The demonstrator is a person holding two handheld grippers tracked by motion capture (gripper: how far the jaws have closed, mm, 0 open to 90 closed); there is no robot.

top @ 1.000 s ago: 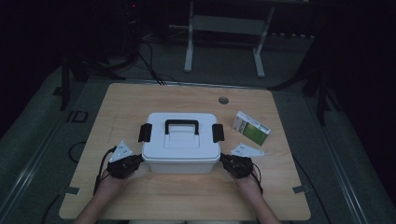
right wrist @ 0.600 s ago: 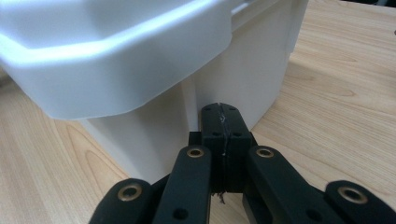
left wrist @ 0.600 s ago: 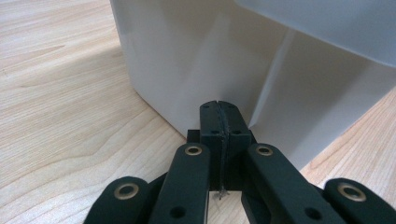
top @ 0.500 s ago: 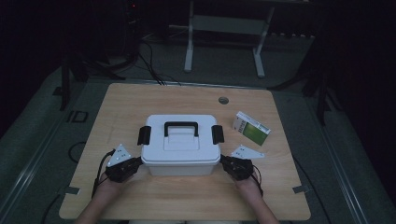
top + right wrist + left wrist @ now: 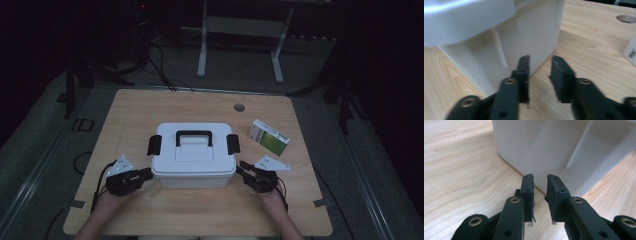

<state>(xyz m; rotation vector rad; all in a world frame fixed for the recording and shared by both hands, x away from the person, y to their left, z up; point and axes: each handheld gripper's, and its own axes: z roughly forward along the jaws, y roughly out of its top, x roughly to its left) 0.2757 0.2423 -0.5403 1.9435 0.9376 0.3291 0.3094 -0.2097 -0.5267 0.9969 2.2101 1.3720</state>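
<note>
Hands are seen entering from the near edge of the wooden bench (image 5: 150,107), one behind each claw. The left claw (image 5: 145,174) is held low at the near left corner of the white storage box (image 5: 194,170), its jaws parted by a narrow gap with nothing between them; in the left gripper view (image 5: 540,182) the tips are pointed at the foot of the box wall, just short of it or touching, which cannot be told. The right claw (image 5: 243,171) is set at the near right corner of the box, and in the right gripper view (image 5: 540,63) its jaws are likewise parted a little and empty, the left jaw lying just beside the box's side wall. A grey three-cornered plate is carried on top of each claw. The box is placed near the middle of the bench, lid on, with a black handle (image 5: 193,135) lying on top and a black latch (image 5: 154,144) on each end. Farther back and to the right, a small green and white carton (image 5: 270,137) is seen lying flat, well apart from the box. Beyond it, a round hole (image 5: 239,107) is cut in the benchtop. Behind the bench, a dim floor and a pale metal frame (image 5: 240,37) are made out.
</note>
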